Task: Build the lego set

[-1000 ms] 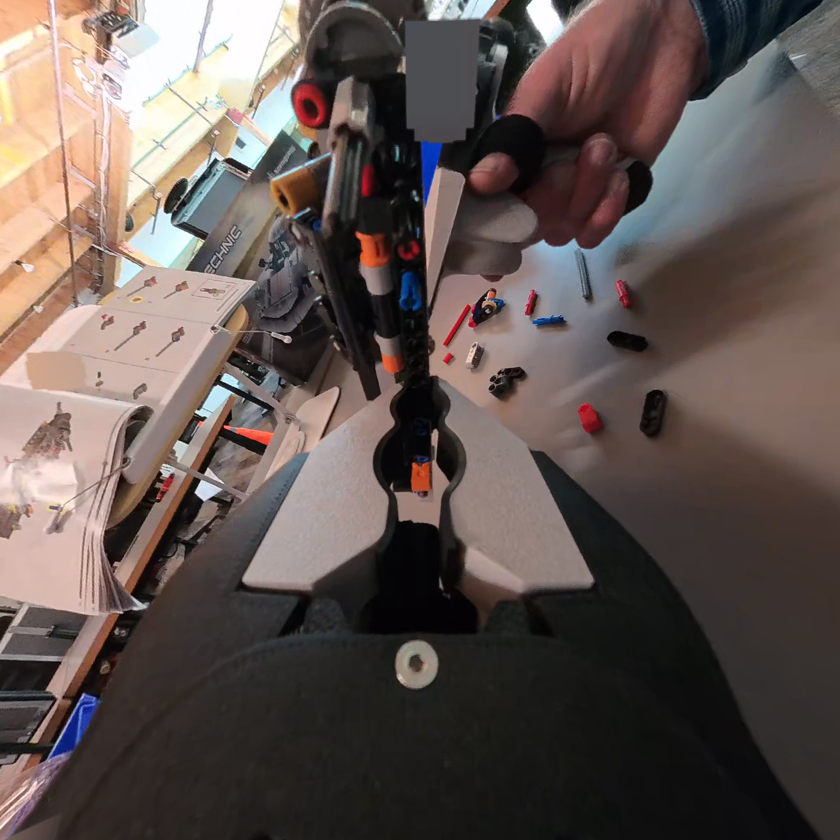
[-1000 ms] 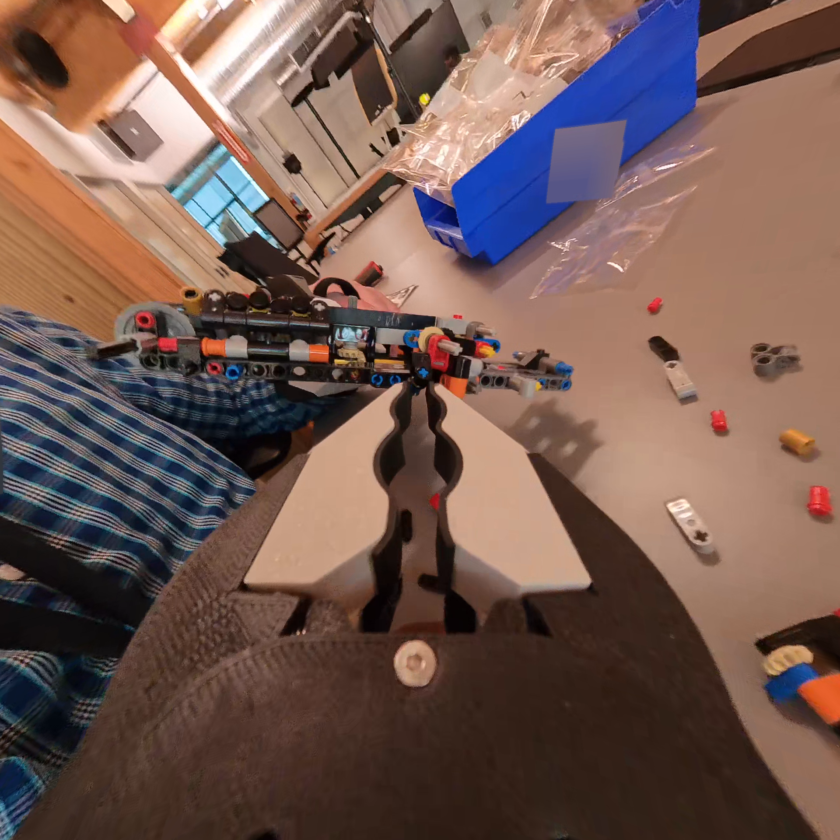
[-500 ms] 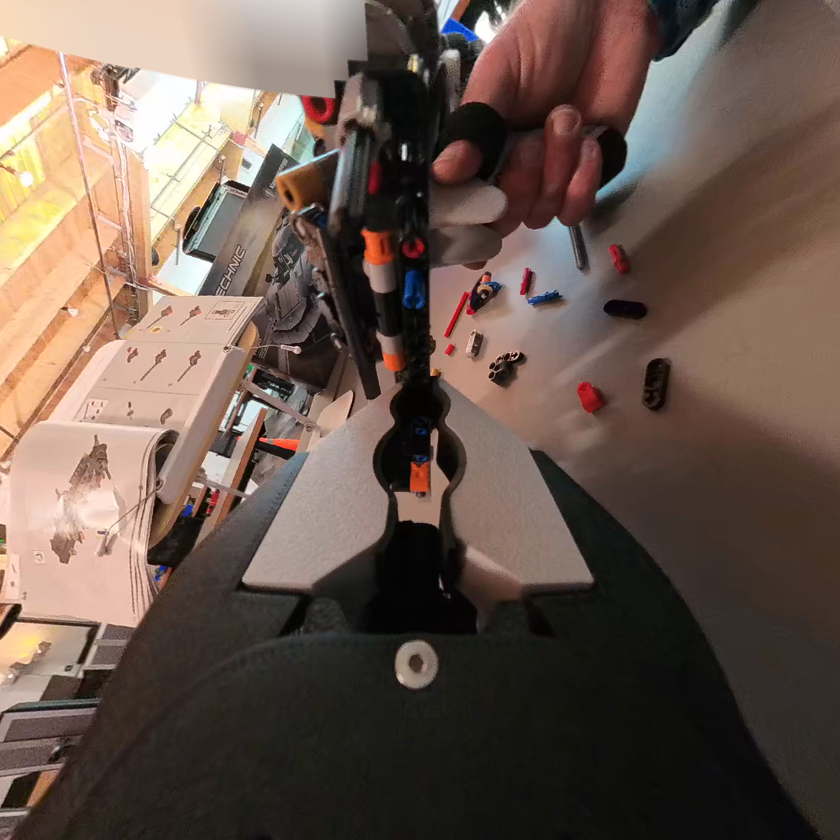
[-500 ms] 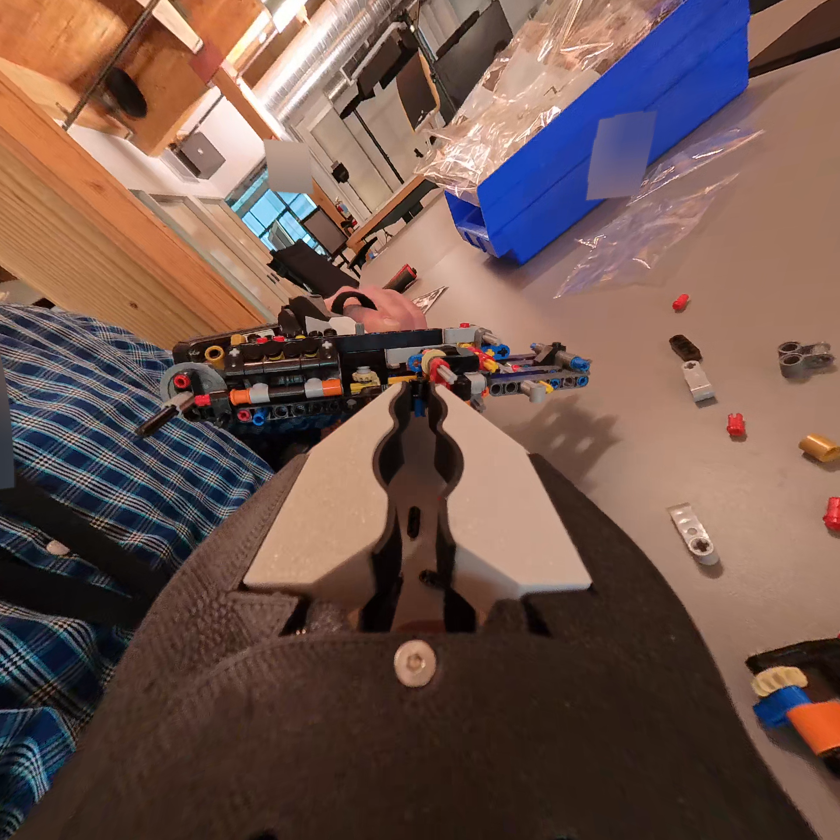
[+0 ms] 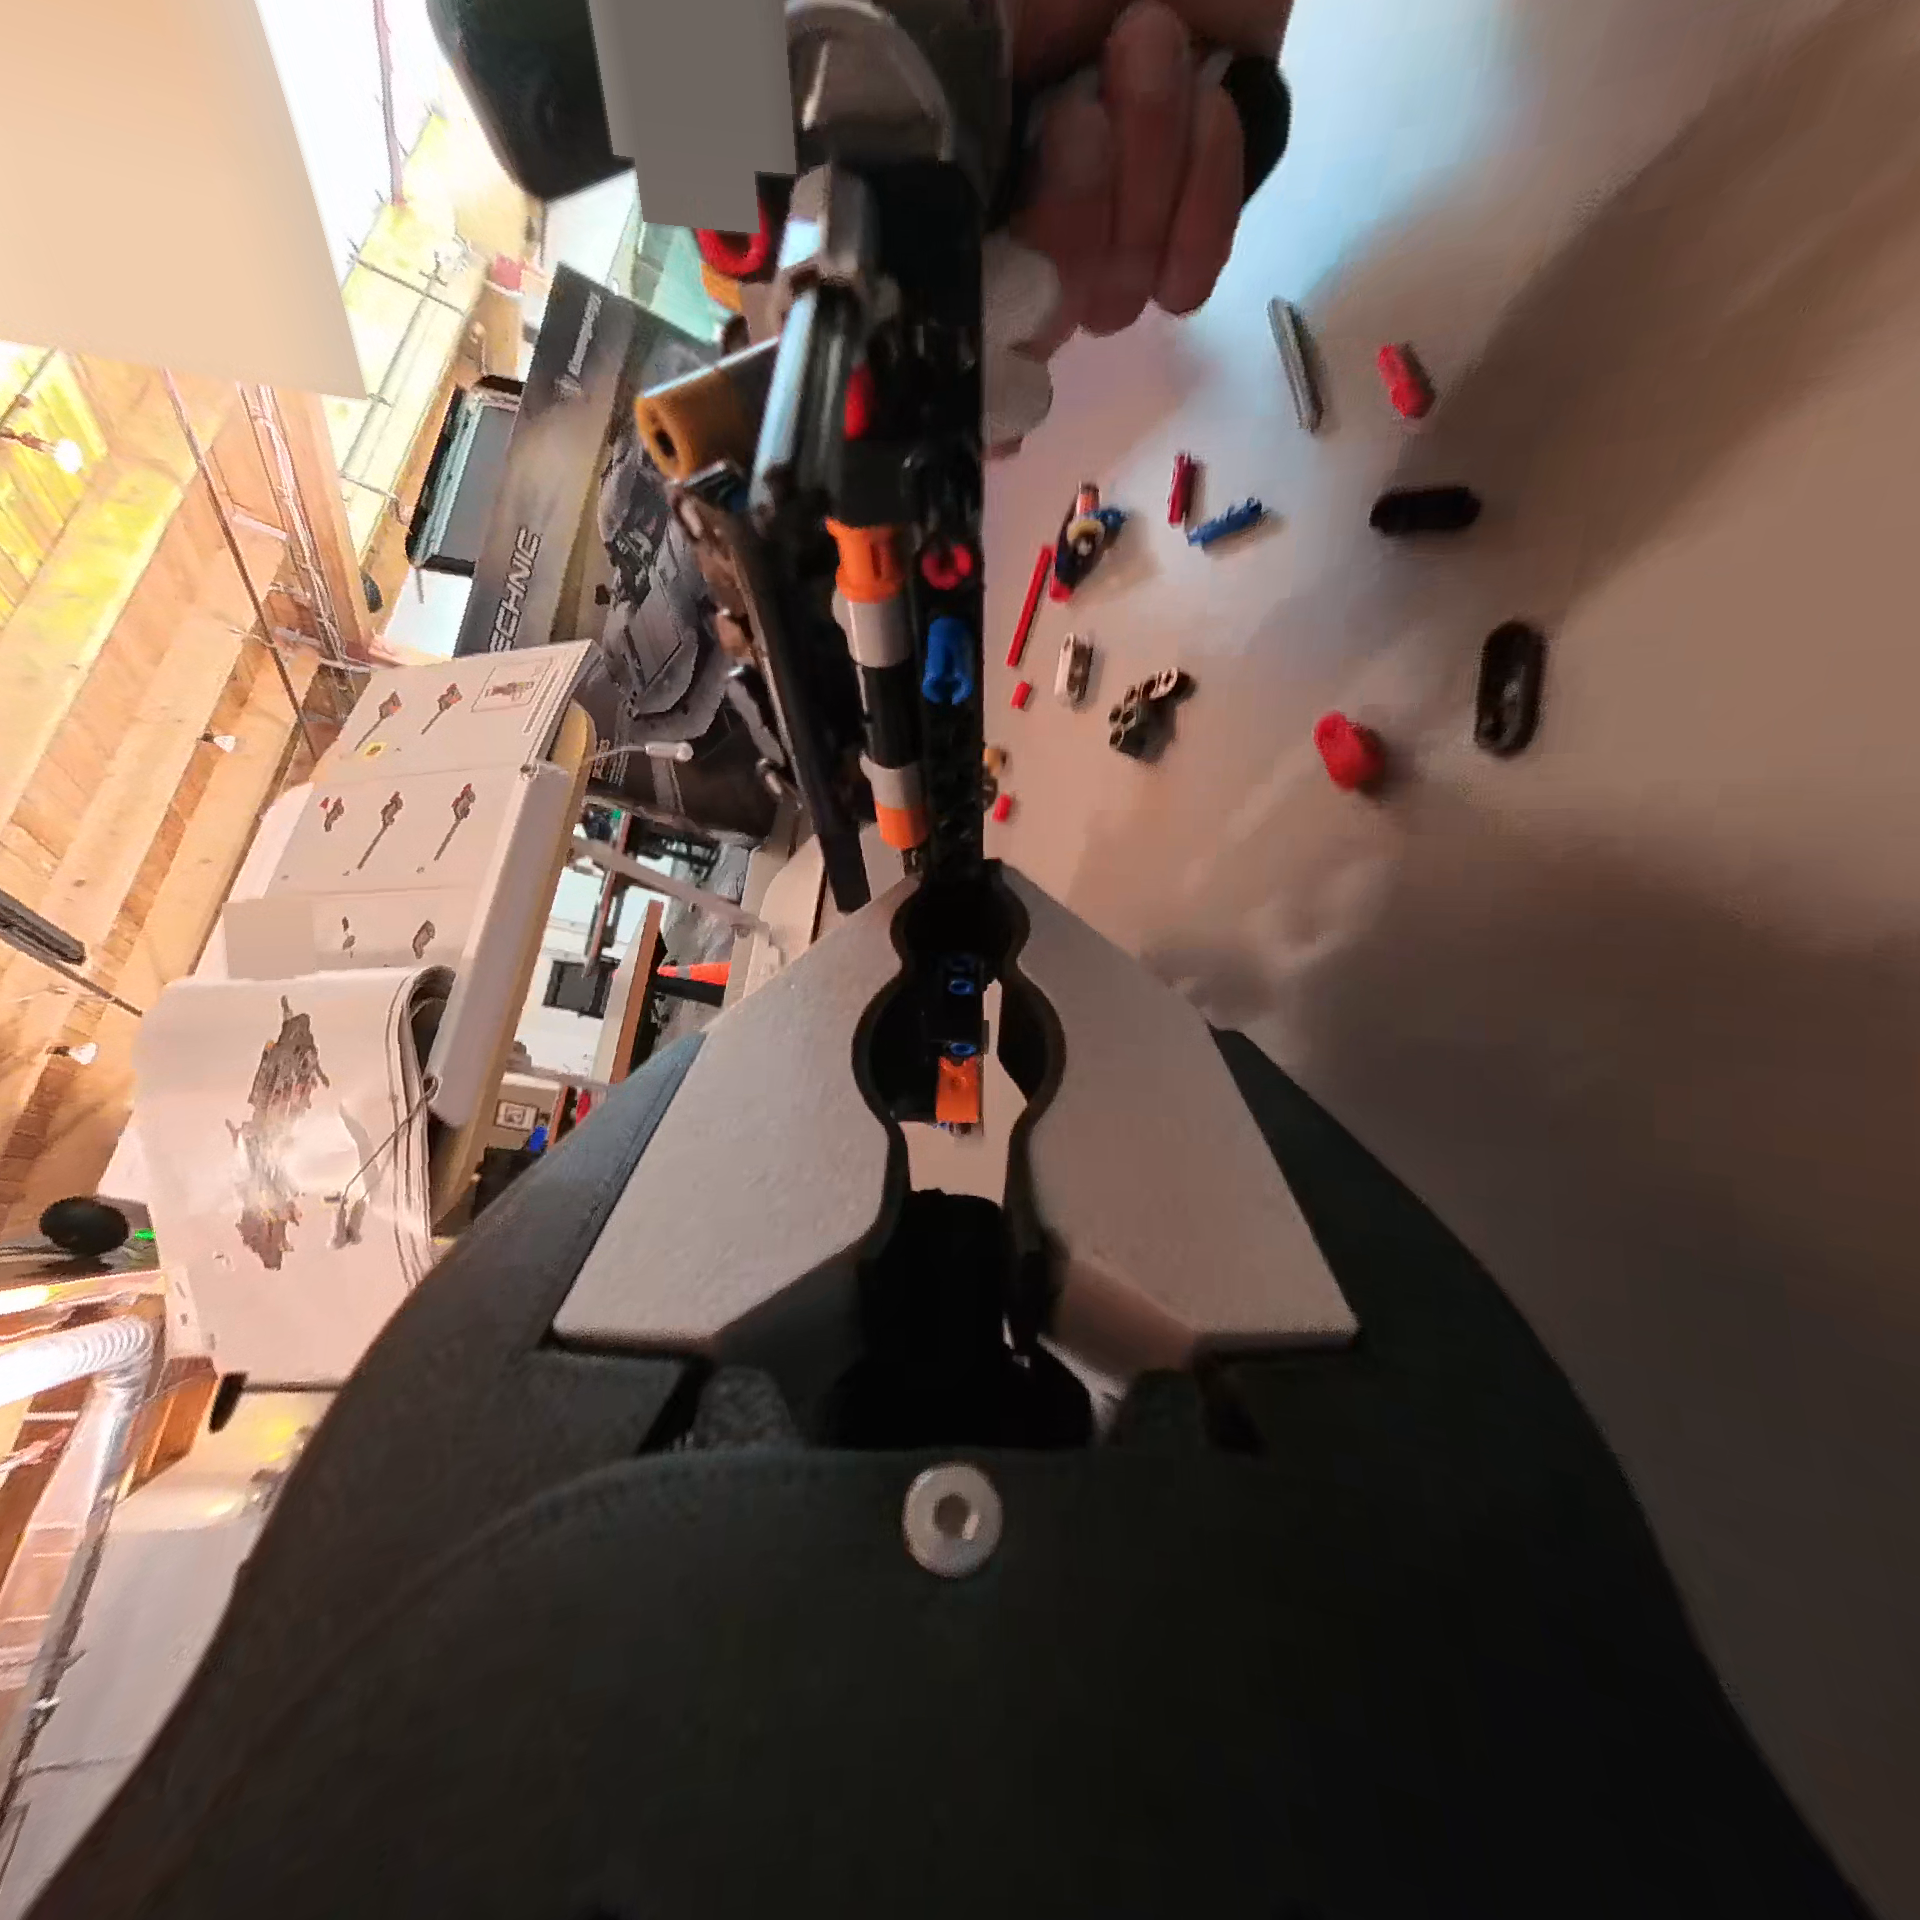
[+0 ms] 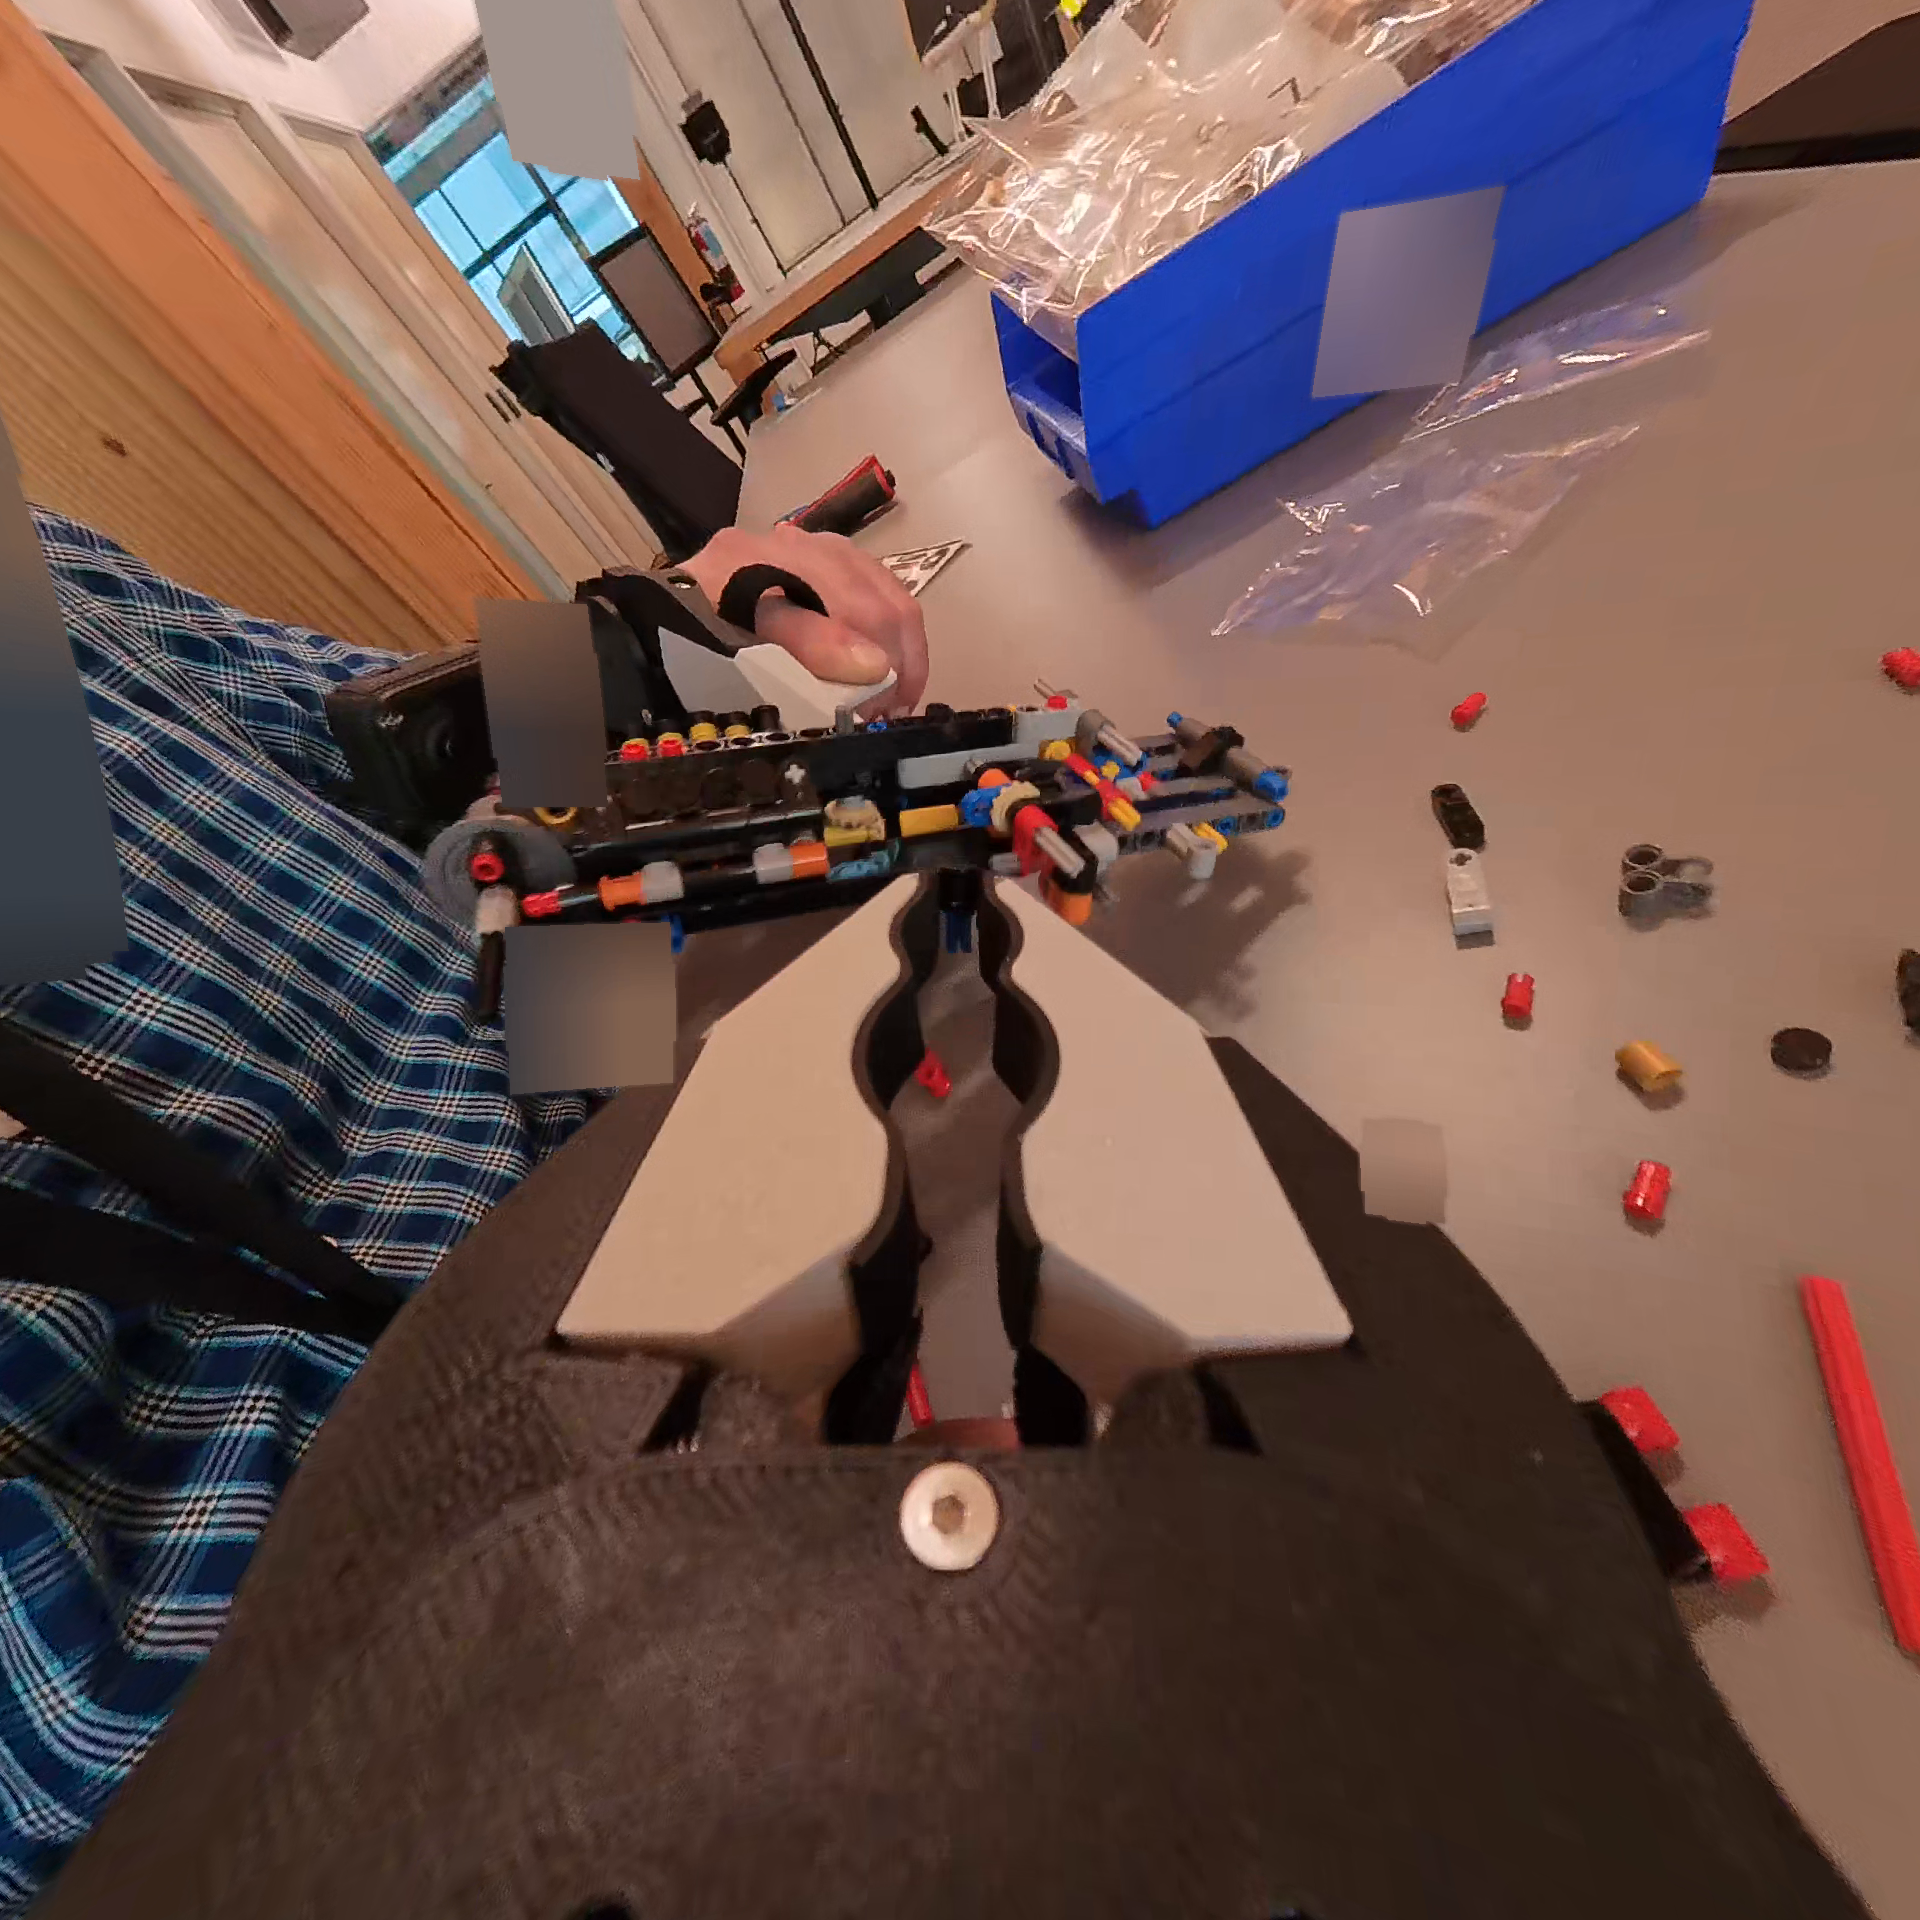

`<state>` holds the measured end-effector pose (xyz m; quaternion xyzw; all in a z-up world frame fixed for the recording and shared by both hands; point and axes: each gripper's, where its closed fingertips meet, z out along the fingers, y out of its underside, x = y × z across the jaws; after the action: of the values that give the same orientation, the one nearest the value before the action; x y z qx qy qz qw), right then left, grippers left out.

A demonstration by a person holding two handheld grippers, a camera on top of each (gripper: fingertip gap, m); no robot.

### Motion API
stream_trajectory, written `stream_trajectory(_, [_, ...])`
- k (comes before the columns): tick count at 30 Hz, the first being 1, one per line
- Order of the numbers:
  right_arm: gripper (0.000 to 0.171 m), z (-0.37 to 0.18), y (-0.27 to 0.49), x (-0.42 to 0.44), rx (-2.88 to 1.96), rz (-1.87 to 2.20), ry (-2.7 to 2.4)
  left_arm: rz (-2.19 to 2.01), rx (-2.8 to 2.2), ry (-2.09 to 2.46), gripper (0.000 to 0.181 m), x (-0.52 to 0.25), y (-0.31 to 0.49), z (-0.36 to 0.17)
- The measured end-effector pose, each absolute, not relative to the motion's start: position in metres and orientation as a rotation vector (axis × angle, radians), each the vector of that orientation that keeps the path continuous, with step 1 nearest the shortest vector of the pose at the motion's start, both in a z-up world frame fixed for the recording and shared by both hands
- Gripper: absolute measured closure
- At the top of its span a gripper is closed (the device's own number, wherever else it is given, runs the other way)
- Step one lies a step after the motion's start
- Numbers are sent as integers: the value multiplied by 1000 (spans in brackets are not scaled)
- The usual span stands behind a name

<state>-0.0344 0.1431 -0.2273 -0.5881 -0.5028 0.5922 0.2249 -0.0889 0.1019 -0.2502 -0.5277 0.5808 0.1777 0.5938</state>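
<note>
The lego assembly (image 6: 831, 800) is a long black beam build with orange, red, blue and yellow parts, held in the air over the grey table (image 6: 1558, 727). My left gripper (image 5: 956, 883) is shut on its near end, and the assembly (image 5: 904, 582) runs straight away from it. My right gripper (image 6: 958, 888) is closed on a small blue pin (image 6: 956, 925) on the assembly's near side, at mid-length. In the left wrist view the right gripper's fingers (image 5: 1013, 301) and a hand (image 5: 1132, 177) are at the far end.
Loose red, black, grey and tan parts (image 6: 1652, 1065) and a red axle (image 6: 1860, 1455) lie on the table at right. A blue bin (image 6: 1247, 343) with plastic bags stands at the back. An instruction booklet (image 5: 281, 1132) and the set box (image 5: 582, 468) are at the left. A plaid sleeve (image 6: 208, 935) is close by. About 8 cm separates my left fingertips from my right. My right gripper's tips are some 15 cm from the red axle (image 6: 1860, 1455).
The assembly has rolled, so its top face now shows in the right wrist view. The right hand has moved up in the left wrist view. Both grips stay closed.
</note>
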Motion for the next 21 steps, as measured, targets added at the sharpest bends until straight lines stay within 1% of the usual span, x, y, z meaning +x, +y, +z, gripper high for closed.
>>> stream_trajectory(7, [167, -238, 139, -30, -1644, 1578, -1406, 580, -1307, 1423, 175, -138, 109, -274])
stream_trajectory(11, [167, -242, 134, -34, -1619, 1516, -1440, 608, -1335, 1439, 171, -157, 110, -288])
stream_trajectory(14, [167, -243, 129, -35, -1596, 1469, -1468, 594, -1377, 1459, 163, -165, 108, -299])
stream_trajectory(16, [167, -244, 128, -36, -1599, 1460, -1466, 591, -1397, 1457, 162, -168, 106, -302])
stream_trajectory(21, [167, -245, 126, -34, -1609, 1450, -1448, 548, -1469, 1379, 143, -179, 104, -299])
